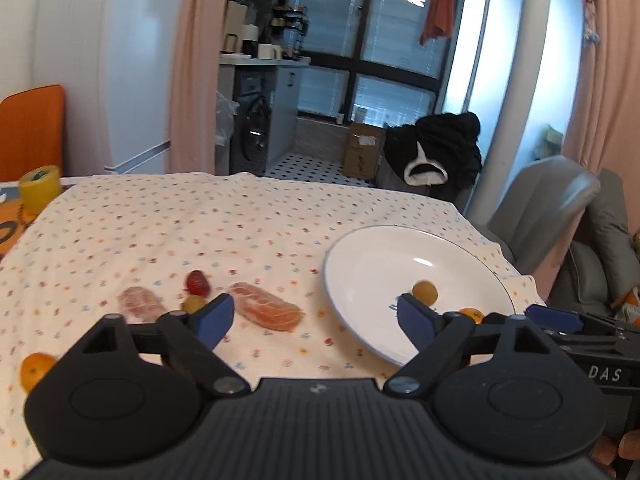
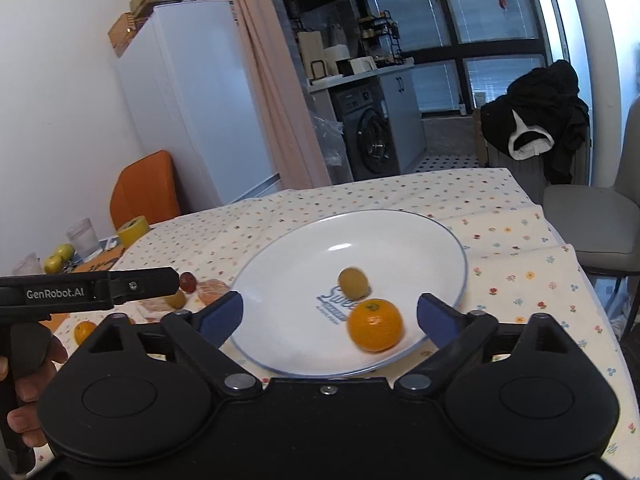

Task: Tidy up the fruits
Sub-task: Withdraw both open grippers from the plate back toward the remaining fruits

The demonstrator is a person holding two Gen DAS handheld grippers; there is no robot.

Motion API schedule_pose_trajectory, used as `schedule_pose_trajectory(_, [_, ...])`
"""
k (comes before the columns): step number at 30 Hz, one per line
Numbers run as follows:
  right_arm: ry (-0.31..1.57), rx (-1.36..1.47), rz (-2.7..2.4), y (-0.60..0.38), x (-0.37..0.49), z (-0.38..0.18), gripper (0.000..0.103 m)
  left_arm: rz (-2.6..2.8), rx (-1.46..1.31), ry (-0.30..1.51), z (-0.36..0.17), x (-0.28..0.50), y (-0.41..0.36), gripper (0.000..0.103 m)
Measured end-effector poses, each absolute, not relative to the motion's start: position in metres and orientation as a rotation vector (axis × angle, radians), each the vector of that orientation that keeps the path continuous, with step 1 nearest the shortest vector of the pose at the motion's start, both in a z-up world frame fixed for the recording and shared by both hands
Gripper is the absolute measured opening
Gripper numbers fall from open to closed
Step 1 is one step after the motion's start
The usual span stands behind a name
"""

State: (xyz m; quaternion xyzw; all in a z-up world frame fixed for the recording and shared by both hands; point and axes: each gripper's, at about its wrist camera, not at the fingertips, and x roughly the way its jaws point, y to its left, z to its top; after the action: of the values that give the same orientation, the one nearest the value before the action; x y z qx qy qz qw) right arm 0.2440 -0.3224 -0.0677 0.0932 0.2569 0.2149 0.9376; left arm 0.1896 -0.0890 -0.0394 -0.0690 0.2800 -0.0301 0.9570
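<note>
Sorting is partly done, judging by how things lie: the plate (image 2: 448, 240) holds two fruits, an orange (image 2: 375, 325) near its front edge and a yellow-green grape (image 2: 353, 282) just behind it toward the plate's middle. Both lie loose; the orange looks blurred, so it may be rolling.

Left of the plate, on the cloth (image 1: 160, 220), more fruit waits: a strawberry (image 1: 197, 282), a second grape (image 1: 193, 303) just in front of it, and a second orange (image 1: 36, 368) farthest from the plate. Two sushi pieces, one pale (image 1: 138, 302) and one salmon (image 1: 266, 306), lie between those fruits and the plate; they are not fruit and probably stay put. So roughly two fruits are in and three remain.

The right gripper (image 2: 330, 312) hangs over the plate's near edge, jaws spread wide and empty, the orange between them but untouched. The left gripper (image 1: 316, 316) is also spread and empty, one finger near the second grape, the other over the plate's left rim.

Readable writing: "GenRobot.AI" on the left gripper's side, "DAS" on the right gripper's side, and blue script on the plate beginning "Swe", the rest hidden or too blurred.
</note>
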Motion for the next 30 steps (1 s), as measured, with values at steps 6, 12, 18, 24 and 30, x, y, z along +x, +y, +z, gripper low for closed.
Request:
schedule_pose_trajectory(6, [0.513, 0.210, 0.449, -0.315, 0.237, -0.063, 0.103, -0.011, -0.167, 0.544, -0.037, 0.172, -0.071, 0.097])
schedule_pose_trajectory(12, [0.528, 0.203, 0.493, -0.302, 0.227, -0.056, 0.103, 0.027, -0.203, 0.535, -0.034, 0.155, -0.050, 0.097])
schedule_pose_trajectory(18, [0.546, 0.191, 0.541, -0.287, 0.218, -0.051, 0.103, 0.058, -0.224, 0.514, -0.029, 0.137, -0.029, 0.098])
schedule_pose_trajectory(24, [0.548, 0.184, 0.574, -0.274, 0.211, -0.047, 0.103, 0.104, -0.226, 0.496, -0.026, 0.119, -0.009, 0.101])
schedule_pose_trajectory(30, [0.552, 0.163, 0.605, -0.262, 0.204, -0.047, 0.103, 0.132, -0.244, 0.497, -0.025, 0.104, 0.008, 0.101])
